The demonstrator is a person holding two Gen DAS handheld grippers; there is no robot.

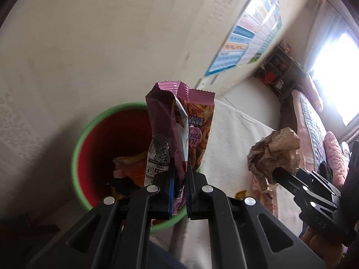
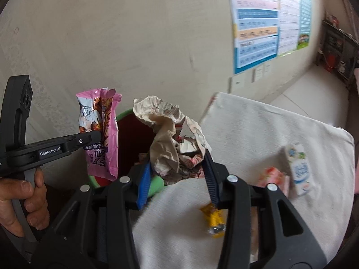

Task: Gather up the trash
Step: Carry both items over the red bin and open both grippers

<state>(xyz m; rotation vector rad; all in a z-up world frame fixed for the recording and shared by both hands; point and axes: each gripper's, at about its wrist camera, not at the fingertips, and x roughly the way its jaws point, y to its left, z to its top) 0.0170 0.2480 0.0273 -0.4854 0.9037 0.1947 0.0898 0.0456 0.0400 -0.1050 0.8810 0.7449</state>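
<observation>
Here, in the left wrist view, the left tongs (image 1: pixel 178 179) at lower centre are clamped on a pink snack wrapper (image 1: pixel 179 125), held upright over the red bin (image 1: pixel 101 148) with its green rim. At the right edge the right tongs (image 1: pixel 278 174) grip a crumpled paper ball (image 1: pixel 276 150) above the white surface (image 1: pixel 235 134).

In the right wrist view, the right tongs (image 2: pixel 177 170) at centre pinch the paper ball (image 2: pixel 168 139) over the bin's (image 2: pixel 132 139) edge. On the surface (image 2: pixel 258 130), lower right, lie a yellow candy wrapper (image 2: pixel 214 219), a pink packet (image 2: pixel 271 177) and a small milk carton (image 2: pixel 299 168)
</observation>
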